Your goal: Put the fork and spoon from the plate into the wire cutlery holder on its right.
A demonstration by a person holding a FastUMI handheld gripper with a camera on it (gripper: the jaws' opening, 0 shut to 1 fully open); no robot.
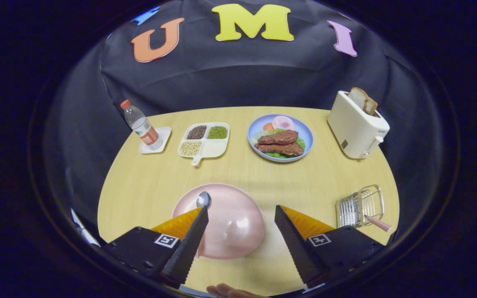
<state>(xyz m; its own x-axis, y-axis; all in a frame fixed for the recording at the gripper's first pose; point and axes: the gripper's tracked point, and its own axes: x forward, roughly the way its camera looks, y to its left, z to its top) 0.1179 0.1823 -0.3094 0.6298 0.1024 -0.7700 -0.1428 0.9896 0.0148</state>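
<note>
A pink plate (232, 231) lies on the round wooden table just ahead of my fingers. The spoon (203, 199) rests on the plate's far left rim; its shiny bowl shows above my left fingertip (199, 223), which hides the handle. My gripper (242, 209) is open above the plate, with nothing between its fingers. The wire cutlery holder (360, 207) stands to the right of the plate, beyond my right finger (292, 231). A pink striped handle (378, 223) sticks out of the holder's near side; its head is hidden among the wires.
Along the table's far side stand a water bottle (141, 126) on a white coaster, a white divided dish (204, 140) of beans, a blue plate (280, 138) of food and a white toaster (356, 124) with bread. A person's fingertips (226, 291) show below the gripper.
</note>
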